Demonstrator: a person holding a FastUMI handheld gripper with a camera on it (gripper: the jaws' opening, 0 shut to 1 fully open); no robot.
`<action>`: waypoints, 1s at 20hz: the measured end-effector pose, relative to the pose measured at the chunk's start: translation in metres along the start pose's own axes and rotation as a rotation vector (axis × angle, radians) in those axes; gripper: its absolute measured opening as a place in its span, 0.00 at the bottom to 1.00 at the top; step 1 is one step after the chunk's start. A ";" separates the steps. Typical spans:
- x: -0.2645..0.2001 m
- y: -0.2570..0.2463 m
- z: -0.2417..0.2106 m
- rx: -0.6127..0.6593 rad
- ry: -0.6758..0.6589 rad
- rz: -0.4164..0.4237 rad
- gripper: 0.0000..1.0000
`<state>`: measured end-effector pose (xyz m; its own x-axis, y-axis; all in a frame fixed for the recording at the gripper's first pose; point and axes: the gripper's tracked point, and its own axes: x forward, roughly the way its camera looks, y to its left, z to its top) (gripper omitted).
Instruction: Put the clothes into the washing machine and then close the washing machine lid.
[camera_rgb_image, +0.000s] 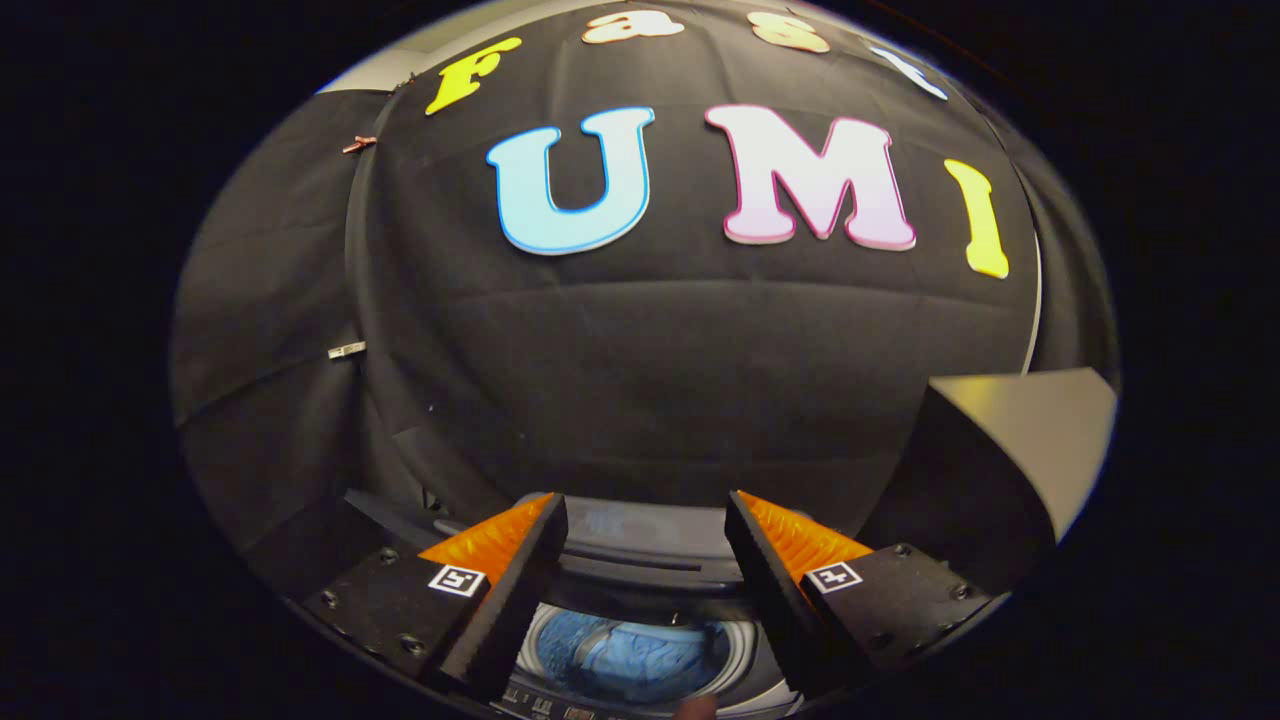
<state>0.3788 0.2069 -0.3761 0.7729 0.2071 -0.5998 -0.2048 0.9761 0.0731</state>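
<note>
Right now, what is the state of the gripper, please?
Gripper: jaws open, holding nothing; between them, lower down, the washing machine drum shows blue clothes inside.

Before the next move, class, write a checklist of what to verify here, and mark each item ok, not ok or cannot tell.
1. Clothes in the drum: blue cloth lies inside the washing machine, below and between the fingers. Ok.
2. Gripper free: fingers apart, nothing between them. Ok.
3. Lid closed: the drum opening shows uncovered. Not ok.
4. Where the lid is: a raised dark panel stands beyond the right finger; whether it is the lid, cannot tell.
5. No cloth hanging over the rim: rim partly hidden by the fingers. Cannot tell.
</note>
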 end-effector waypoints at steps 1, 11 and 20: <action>0.001 0.000 -0.021 -0.027 0.036 0.018 1.00; -0.092 0.008 -0.052 0.066 -0.167 0.035 0.99; -0.201 0.009 -0.046 0.037 -0.302 0.033 1.00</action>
<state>0.1940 0.1710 -0.2912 0.9109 0.2437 -0.3330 -0.2149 0.9691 0.1214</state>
